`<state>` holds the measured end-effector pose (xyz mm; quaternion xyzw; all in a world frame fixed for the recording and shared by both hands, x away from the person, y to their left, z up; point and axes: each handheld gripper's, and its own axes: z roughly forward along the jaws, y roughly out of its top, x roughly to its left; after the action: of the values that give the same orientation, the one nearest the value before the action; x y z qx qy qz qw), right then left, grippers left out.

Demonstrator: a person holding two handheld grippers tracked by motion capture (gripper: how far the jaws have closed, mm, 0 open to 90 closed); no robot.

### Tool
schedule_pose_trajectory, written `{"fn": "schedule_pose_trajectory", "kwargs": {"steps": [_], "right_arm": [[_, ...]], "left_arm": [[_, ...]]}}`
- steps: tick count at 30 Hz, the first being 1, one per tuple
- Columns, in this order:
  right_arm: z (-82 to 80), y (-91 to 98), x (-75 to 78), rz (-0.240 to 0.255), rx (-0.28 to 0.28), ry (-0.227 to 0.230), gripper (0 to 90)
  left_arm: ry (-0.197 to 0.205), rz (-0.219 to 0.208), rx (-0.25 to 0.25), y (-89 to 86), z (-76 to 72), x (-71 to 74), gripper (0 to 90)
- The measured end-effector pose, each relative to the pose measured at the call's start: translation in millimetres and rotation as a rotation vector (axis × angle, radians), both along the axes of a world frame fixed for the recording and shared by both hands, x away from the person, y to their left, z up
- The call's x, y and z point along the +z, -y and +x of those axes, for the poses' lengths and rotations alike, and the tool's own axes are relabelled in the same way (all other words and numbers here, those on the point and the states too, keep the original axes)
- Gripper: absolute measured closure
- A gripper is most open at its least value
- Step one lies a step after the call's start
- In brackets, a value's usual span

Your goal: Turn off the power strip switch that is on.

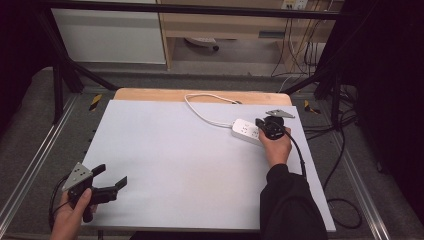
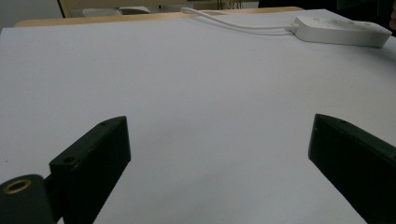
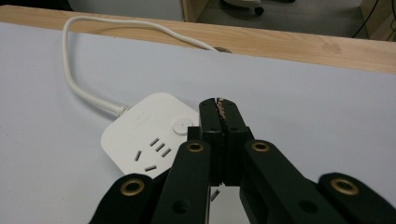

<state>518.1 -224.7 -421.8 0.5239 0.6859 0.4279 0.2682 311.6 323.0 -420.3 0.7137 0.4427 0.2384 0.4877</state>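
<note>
The right gripper (image 3: 219,105) is hanging over the power strip (image 3: 152,135), its jaws pressed together with nothing between them, their tips just beside the round button (image 3: 180,125). The strip is lying on the counter (image 1: 175,160), just under and left of those jaws. The left gripper (image 1: 112,177) is waiting well apart, jaws spread wide and empty. I'd judge the button press is about to happen, not yet done.

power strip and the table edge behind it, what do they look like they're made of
Power strip: likely moulded plastic, white with a smooth matt sheen, rounded corners and a round button. Its cable looks like white rubbery or plastic sheathing, since it bends in a soft loop. Table edge: pale wood or wood-look laminate, judging by the faint grain. The table top seems a matt white sheet.
</note>
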Motion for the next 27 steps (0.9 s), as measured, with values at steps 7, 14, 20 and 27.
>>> {"fn": "schedule_pose_trajectory", "kwargs": {"steps": [7,14,20,27], "right_arm": [[1.0,-0.3,-2.5,0.013,-0.008,-0.044,90.0],[3.8,-0.1,-8.2,-0.002,-0.032,-0.052,90.0],[4.5,-0.7,-11.6,-0.005,-0.053,-0.048,90.0],[3.8,-2.8,-13.6,-0.014,-0.064,-0.037,90.0]], "left_arm": [[-0.001,-0.002,-0.002,-0.3,-0.2,0.1,5.4],[-0.001,0.000,-0.001,0.0,0.1,-0.1,5.4],[-0.003,-0.002,0.000,-0.2,0.0,-0.2,5.4],[-0.003,-0.002,-0.001,0.1,0.0,-0.3,5.4]]}}
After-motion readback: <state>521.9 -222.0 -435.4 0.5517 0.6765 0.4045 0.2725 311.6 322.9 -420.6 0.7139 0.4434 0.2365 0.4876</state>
